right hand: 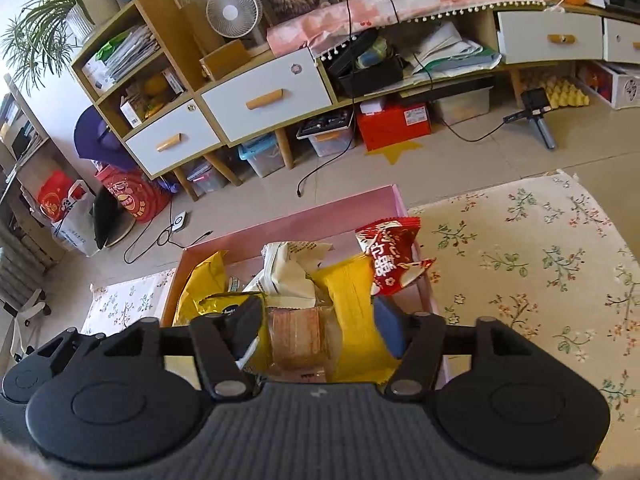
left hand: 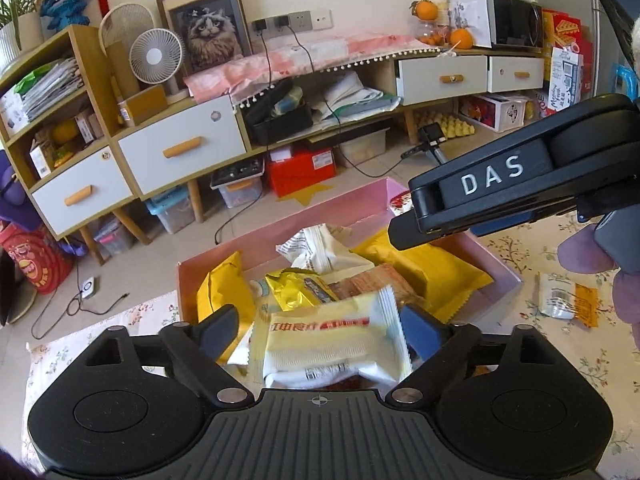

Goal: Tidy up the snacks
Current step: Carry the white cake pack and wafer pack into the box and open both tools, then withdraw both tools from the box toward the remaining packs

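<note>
Left wrist view: my left hand-held gripper (left hand: 318, 330) is hanging released around a pale packet (left hand: 332, 344) dropping into the pink box (left hand: 280, 228); right hand-held gripper (right hand: 316, 322) is standing released above it, empty.

"DAS" on right gripper (left hand: 404, 236)

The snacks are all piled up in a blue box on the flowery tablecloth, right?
Not quite. The box is pink, not blue, as the right wrist view shows. The rest holds: the snacks are piled up in it, and it sits on the flowery tablecloth.
</note>
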`<state>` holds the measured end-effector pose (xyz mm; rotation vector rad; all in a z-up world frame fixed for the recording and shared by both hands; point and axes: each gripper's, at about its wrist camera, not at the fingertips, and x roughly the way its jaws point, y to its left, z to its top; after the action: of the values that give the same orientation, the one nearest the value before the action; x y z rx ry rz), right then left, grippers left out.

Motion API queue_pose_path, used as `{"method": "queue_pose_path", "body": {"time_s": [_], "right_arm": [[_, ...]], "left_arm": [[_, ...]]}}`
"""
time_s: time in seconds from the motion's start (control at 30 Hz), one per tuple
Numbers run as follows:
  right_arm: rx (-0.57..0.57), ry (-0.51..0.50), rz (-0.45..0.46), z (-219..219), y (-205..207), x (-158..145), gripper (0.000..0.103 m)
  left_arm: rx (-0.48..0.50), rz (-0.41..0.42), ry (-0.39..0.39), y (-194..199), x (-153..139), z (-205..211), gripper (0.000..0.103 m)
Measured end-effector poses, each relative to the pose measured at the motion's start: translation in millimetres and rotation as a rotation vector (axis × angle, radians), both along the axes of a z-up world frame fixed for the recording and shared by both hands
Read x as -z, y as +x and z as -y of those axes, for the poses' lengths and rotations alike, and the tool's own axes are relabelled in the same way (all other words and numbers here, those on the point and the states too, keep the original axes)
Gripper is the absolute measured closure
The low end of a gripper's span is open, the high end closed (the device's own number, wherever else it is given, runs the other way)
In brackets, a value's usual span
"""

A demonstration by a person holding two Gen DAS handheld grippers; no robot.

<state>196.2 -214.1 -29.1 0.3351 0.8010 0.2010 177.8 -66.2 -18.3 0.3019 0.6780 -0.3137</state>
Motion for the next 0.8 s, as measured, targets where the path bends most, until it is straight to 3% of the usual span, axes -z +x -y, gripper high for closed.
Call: {"method": "queue_pose_path", "body": {"time_s": [0.2, 0.4, 0.8], "right_arm": [[0.007, 0.001, 0.008, 8.9, -16.0, -8.5, 0.02], [0.006, -0.033, 0.019, 16.5, -37.1, -16.0, 0.01], [-0.038, -0.121, 0.035, 22.6, -81.4, -9.8, 0.004]], "left_arm": [[-0.006, 0.003, -0.016, -20.0, -9.0, -1.6, 0.008], [-0.007, -0.018, -0.045, -46.0, -9.7, -5.4, 0.006], [-0.026, -0.086, -0.088, -96.0, 9.2, -19.0, 0.006]]}}
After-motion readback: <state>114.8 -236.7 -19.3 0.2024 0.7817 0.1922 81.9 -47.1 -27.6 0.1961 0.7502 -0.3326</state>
